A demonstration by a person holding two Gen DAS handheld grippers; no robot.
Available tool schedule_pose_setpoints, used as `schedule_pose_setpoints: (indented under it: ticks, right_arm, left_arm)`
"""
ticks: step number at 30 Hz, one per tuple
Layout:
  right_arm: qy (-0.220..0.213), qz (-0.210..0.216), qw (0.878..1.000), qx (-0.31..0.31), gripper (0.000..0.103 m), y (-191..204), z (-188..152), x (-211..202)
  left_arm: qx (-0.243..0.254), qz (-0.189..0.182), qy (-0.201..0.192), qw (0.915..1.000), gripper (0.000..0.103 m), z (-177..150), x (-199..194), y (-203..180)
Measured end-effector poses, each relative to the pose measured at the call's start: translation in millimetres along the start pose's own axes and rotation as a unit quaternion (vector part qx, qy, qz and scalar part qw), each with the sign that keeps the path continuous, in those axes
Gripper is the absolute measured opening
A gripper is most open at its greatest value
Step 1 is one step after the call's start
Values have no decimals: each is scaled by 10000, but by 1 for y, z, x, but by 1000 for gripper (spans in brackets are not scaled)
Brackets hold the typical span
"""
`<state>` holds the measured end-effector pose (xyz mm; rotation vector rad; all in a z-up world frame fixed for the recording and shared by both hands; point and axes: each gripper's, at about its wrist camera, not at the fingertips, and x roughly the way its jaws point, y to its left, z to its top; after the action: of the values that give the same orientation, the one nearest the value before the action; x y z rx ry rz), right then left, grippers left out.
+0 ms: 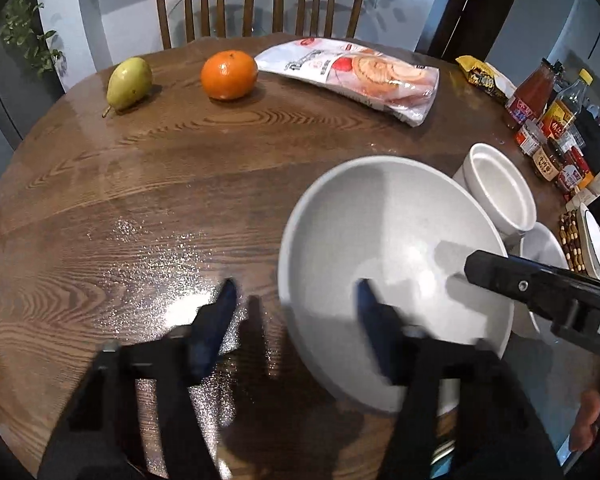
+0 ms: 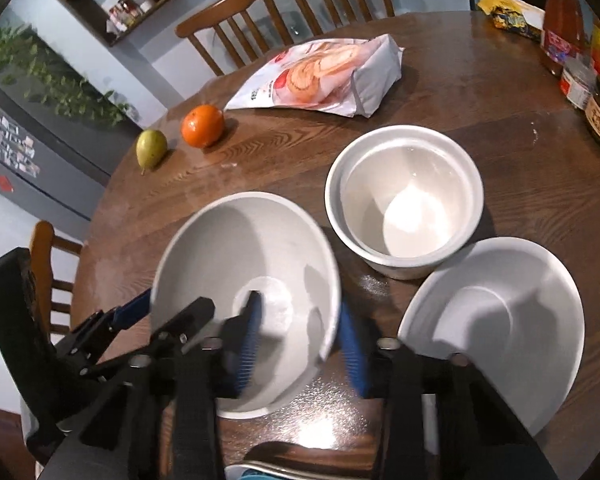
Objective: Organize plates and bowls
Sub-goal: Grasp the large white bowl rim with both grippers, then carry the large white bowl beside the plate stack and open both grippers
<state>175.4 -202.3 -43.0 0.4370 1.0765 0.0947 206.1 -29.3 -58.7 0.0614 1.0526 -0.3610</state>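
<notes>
A wide grey bowl [image 1: 380, 220] [image 2: 240, 240] sits on the round wooden table [image 1: 160, 184]. My left gripper [image 1: 296, 308] straddles its left rim, one blue pad on the table side and one inside, with gaps showing. My right gripper [image 2: 300, 340] straddles the right rim the same way; its outer pad is close to the wall and the inner pad stands off it. Both views are blurred at the fingers. A deep white bowl [image 2: 404, 200] [image 1: 500, 184] stands behind, and a shallow white plate [image 2: 496, 320] [image 1: 544, 244] lies to the right.
A pear [image 1: 130, 82], an orange [image 1: 229, 75] and a snack bag [image 1: 360, 76] lie at the far side. Jars and bottles [image 1: 548, 128] crowd the right edge, beside another white dish [image 1: 596, 240] on a beaded mat. Two chairs [image 1: 260, 4] stand behind the table.
</notes>
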Motion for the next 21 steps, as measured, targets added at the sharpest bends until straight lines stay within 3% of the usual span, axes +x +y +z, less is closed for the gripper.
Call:
schedule_pose_setpoints:
  ticks: [1,7,12,21]
  right_arm:
    - [28,-4,10000,-16,29,-1,0,1]
    - [79,-20,9999,-82,11,-3,-2,8]
    - [57,-37,9996,-269,11,5,-7,7]
    - [100,437,9970,-634,11,41,-28,-7]
  left_arm:
    - [7,-22,35,10000,29,-1,2,1]
    - [38,-130,144,9998,19,-5,9,0]
    - [36,-48,-7,10000,18,-8,-2,4]
    - [-63,258,-346,9990,18,-38,-54,29]
